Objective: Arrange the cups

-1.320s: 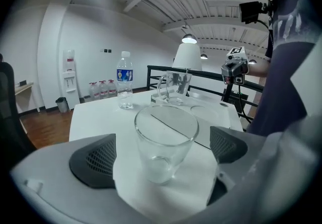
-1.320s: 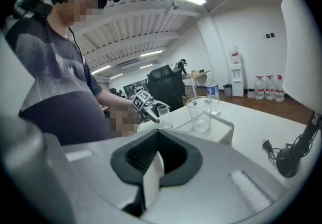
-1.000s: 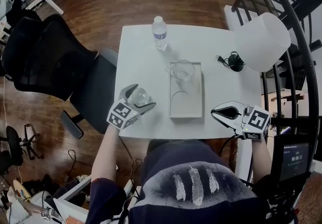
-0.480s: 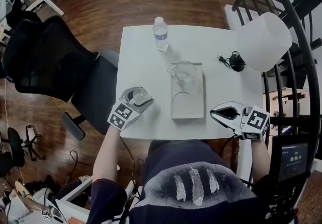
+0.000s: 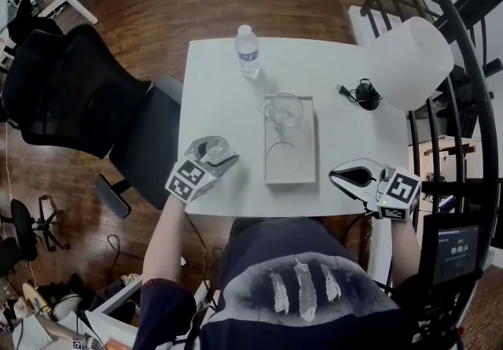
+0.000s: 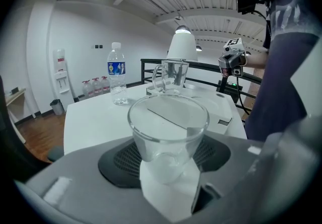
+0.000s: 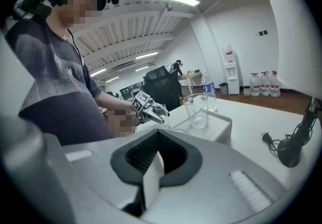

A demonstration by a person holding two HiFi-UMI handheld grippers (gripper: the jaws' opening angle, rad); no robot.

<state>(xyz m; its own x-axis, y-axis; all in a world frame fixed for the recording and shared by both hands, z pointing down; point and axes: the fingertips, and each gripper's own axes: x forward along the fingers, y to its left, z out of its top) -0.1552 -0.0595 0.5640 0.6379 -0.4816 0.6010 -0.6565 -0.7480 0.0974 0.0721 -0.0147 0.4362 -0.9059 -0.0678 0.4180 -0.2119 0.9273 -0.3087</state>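
Left hand-held gripper (image 5: pixel 214 156) at lower left of the white worktop (image 5: pixel 224 97), jaws clamped on a clear glass cup (image 6: pixel 167 127), right hand-held gripper (image 5: pixel 350 176) at lower right, jaws pressed together, empty, clear handled glass cup (image 5: pixel 284 110) on the white rectangular tray (image 5: pixel 291 171) at centre

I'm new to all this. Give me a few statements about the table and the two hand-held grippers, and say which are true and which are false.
1. The left hand-held gripper holds a clear glass cup. True; its jaws have just been closing on it.
2. The right hand-held gripper holds a cup too. False: its jaws are shut on nothing.
3. A glass mug stands on the white tray. True.
4. The water bottle lies on its side. False: it stands upright near the far edge of the table.
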